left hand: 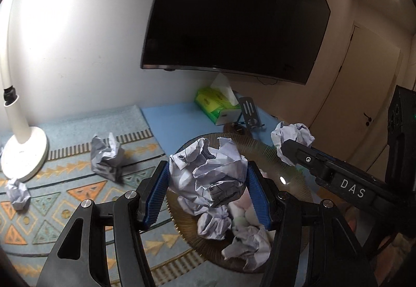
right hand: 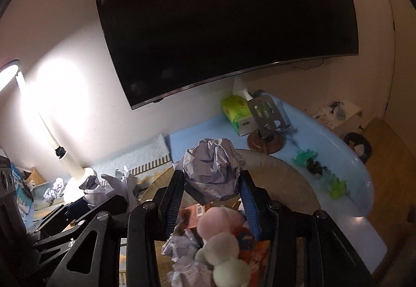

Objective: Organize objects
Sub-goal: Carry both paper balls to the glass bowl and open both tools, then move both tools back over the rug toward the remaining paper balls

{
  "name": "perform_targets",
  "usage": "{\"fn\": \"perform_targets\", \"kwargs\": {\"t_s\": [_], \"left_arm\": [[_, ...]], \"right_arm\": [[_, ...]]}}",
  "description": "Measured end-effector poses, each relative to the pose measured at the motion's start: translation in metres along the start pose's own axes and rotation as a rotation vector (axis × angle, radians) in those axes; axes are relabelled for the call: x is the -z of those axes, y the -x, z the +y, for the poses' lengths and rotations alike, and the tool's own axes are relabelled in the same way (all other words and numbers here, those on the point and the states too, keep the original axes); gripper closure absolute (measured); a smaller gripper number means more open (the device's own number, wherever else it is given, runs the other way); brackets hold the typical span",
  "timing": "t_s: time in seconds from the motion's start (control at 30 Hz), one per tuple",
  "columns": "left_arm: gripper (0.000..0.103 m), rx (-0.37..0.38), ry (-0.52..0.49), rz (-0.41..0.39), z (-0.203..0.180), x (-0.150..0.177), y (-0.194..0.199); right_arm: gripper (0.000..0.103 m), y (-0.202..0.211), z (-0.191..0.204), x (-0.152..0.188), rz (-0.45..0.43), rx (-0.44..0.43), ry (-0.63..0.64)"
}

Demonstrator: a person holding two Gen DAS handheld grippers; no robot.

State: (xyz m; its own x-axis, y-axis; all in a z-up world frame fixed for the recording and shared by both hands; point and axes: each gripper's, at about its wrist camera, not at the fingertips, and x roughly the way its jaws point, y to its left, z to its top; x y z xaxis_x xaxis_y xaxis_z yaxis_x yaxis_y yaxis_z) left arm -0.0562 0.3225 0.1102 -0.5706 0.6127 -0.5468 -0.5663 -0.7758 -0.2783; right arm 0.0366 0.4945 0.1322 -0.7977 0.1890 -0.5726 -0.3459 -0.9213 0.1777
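The surface (left hand: 179, 118) was covered at the back by a plain light-blue mat and, to the left, by a patterned cloth (left hand: 78, 191) with orange and teal triangles. On the cloth stood the round white base of a lamp (left hand: 24, 154), with one crumpled paper ball (left hand: 106, 157) near it and a smaller crumpled paper (left hand: 18, 194) just beside the base. A round woven basket (left hand: 262, 149) sat on the surface (its contents a heap of paper and soft things). Behind it lay a green tissue box (left hand: 215, 105), next to a grey metal stand (right hand: 267, 115) on a round wooden disc. Small green toy figures (right hand: 319, 170) lined the blue mat's right edge.
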Motion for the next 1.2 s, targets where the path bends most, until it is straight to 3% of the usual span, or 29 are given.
{"fn": "perform_targets", "kwargs": {"t_s": [0.23, 0.4, 0.6, 0.77, 0.93, 1.03, 1.2], "left_arm": [[0.047, 0.022, -0.005, 0.033, -0.014, -0.01, -0.036], [0.029, 0.002, -0.025, 0.015, -0.018, -0.005, -0.042], [0.025, 0.023, 0.012, 0.03, -0.003, 0.006, -0.028], [0.025, 0.011, 0.056, 0.007, 0.027, 0.014, 0.006], [0.025, -0.081, 0.119, -0.037, 0.068, 0.03, 0.054], [0.025, -0.176, 0.163, -0.035, 0.096, 0.043, 0.08], [0.025, -0.327, 0.223, -0.019, 0.153, 0.071, 0.116]], "right_arm": [[0.06, -0.015, -0.006, -0.008, -0.033, 0.071, 0.031], [0.052, -0.025, -0.02, -0.002, -0.021, 0.072, -0.008], [0.052, -0.007, -0.021, 0.008, -0.025, 0.051, -0.035], [0.052, 0.016, 0.004, 0.02, -0.028, -0.006, -0.026], [0.052, 0.029, 0.068, 0.041, -0.021, -0.123, 0.08], [0.052, 0.031, 0.116, 0.057, -0.016, -0.2, 0.16], [0.052, 0.005, 0.181, 0.09, 0.041, -0.246, 0.258]]}}
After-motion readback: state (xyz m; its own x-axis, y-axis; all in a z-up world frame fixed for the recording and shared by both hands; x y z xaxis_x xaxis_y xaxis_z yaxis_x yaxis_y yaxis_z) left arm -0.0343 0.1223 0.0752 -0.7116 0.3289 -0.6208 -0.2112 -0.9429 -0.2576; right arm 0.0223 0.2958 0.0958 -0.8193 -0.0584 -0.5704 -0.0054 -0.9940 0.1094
